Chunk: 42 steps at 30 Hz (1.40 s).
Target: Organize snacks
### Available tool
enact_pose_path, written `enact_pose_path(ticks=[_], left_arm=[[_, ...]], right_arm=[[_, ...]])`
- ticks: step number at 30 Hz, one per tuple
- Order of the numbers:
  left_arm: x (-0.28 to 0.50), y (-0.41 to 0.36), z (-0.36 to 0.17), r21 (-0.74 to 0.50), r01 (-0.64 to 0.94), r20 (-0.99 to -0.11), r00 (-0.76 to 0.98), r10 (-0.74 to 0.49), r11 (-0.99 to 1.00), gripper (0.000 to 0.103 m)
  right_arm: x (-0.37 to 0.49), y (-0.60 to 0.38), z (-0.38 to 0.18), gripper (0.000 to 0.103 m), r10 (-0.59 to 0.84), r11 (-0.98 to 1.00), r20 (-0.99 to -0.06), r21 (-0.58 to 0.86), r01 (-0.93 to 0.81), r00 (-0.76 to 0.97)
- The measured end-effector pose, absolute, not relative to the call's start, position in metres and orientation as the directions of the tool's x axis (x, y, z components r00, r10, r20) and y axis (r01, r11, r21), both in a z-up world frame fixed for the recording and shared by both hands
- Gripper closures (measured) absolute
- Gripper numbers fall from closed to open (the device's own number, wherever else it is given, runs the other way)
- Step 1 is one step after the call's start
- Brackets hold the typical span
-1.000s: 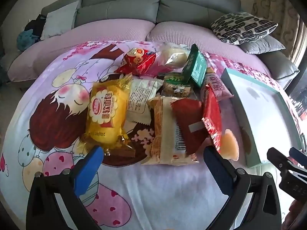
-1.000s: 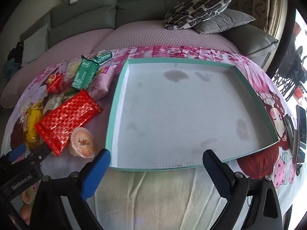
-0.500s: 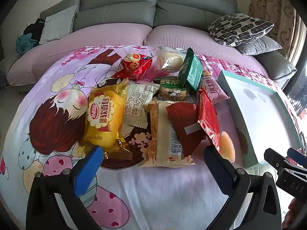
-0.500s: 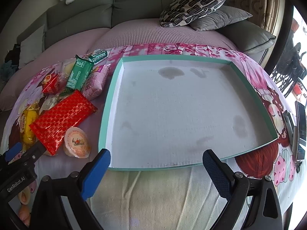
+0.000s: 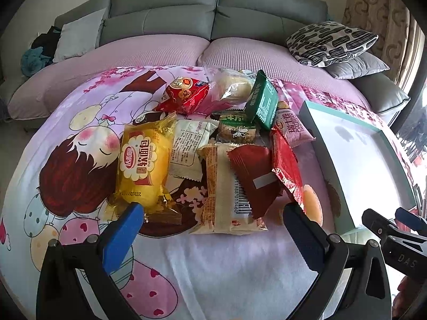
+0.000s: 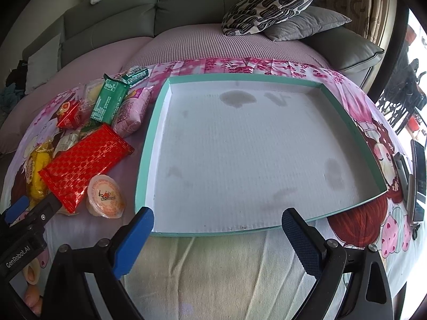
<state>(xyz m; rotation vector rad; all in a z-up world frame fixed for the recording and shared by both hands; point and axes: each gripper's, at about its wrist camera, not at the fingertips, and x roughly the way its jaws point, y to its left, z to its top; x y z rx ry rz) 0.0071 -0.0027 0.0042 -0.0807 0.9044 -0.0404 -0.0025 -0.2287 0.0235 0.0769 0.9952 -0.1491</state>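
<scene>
None of the snacks [image 5: 213,144] are sorted yet: we see the pile at frame center, the teal tray [image 6: 149,144] bare, and both the left gripper [image 5: 210,214] and right gripper [image 6: 217,217] with jaws spread, holding nothing.

Teal-rimmed white tray [image 6: 152,138]; gold-patterned red packet [image 6: 85,160]; yellow bread bag [image 5: 142,165].

A home living room: grey sofa [image 5: 186,18], cushions [image 6: 269,0], cartoon bedsheet [image 5: 66,138].

left gripper [image 5: 210,220] fingers spread wide, empty; right gripper [image 6: 217,222] likewise
</scene>
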Motion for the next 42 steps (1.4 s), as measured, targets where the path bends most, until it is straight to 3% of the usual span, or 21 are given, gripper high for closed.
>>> enact_pose_path(ticks=[42], left_arm=[[0.0082,-0.0039,-0.0026,-0.087,0.012,-0.807,0.586,-0.078,0.996,0.0]], right_arm=[[-0.0045,-0.2297,0.0212,0.005,-0.082,0.989,-0.84,-0.002,0.147,0.537]])
